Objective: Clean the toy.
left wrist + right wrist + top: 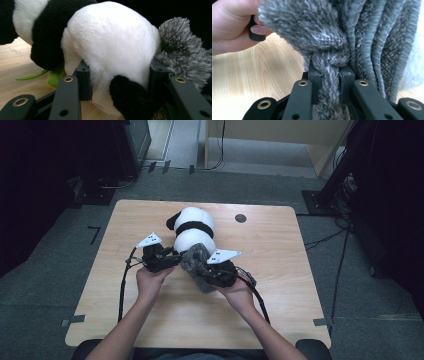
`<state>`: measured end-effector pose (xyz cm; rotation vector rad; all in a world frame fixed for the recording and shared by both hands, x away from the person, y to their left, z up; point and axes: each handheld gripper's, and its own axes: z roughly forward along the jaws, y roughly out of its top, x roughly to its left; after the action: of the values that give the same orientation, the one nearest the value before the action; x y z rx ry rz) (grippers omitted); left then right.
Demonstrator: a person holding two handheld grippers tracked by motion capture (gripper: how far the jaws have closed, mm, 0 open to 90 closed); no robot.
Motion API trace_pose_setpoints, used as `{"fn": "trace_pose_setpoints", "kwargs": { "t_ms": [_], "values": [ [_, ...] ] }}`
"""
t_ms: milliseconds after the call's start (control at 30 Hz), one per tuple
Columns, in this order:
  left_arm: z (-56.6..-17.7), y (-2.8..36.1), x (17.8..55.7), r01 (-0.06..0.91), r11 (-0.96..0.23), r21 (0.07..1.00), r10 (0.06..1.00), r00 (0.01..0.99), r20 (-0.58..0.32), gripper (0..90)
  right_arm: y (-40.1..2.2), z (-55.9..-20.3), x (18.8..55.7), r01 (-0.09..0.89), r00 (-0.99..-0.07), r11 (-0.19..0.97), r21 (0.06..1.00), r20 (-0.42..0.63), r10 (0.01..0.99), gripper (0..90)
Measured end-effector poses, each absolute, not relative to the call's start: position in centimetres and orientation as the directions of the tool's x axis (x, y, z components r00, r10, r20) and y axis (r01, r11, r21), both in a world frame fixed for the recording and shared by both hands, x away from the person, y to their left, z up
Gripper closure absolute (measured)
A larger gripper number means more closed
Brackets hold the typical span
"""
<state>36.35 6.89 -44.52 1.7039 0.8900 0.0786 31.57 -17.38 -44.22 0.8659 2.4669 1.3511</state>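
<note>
Panda [194, 230] lies mid-table [280, 270], grey cloth [196, 265] against its rump. Left hand-held gripper [117, 75] squeezes the rump; right hand-held gripper [329, 75] pinches a cloth fold tight. Both look light, squashy and non-slip: grip bunched folds, not loose pile.

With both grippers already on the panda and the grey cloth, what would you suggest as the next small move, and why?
Probably draw the right gripper and its pinched grey fuzzy cloth up over the plush panda. The left gripper clamps the panda's rear, steadying it on the table, and the cloth is bunched against that end, not yet covering it.
</note>
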Motion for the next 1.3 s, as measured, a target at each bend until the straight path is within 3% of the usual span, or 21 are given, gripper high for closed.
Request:
{"fn": "trace_pose_setpoints", "kwargs": {
  "t_ms": [267,633,1067,1300],
  "values": [
    [-44.1,7.8,36.5,0.507,0.004,0.862,0.555,0.716,-0.424,50.3,-16.9,-45.5,31.7,0.422,-0.814,0.479,0.77,0.089,0.574,77.8],
    [-43.9,8.3,36.6,0.506,0.016,0.862,0.522,0.731,-0.438,50.4,-19.2,-45.7,33.2,0.442,-0.783,0.485,0.755,0.059,0.62,77.9],
    [-44.0,8.7,36.7,0.506,0.01,0.862,0.494,0.747,-0.444,50.3,-23.6,-45.0,35.1,0.52,-0.688,0.402,0.754,0.091,0.72,77.9],
    [-44.2,9.0,36.6,0.504,-0.03,0.863,0.526,0.742,-0.415,50.2,-26.5,-43.5,35.6,0.539,-0.618,0.277,0.795,0.15,0.772,78.0]
  ]
}}
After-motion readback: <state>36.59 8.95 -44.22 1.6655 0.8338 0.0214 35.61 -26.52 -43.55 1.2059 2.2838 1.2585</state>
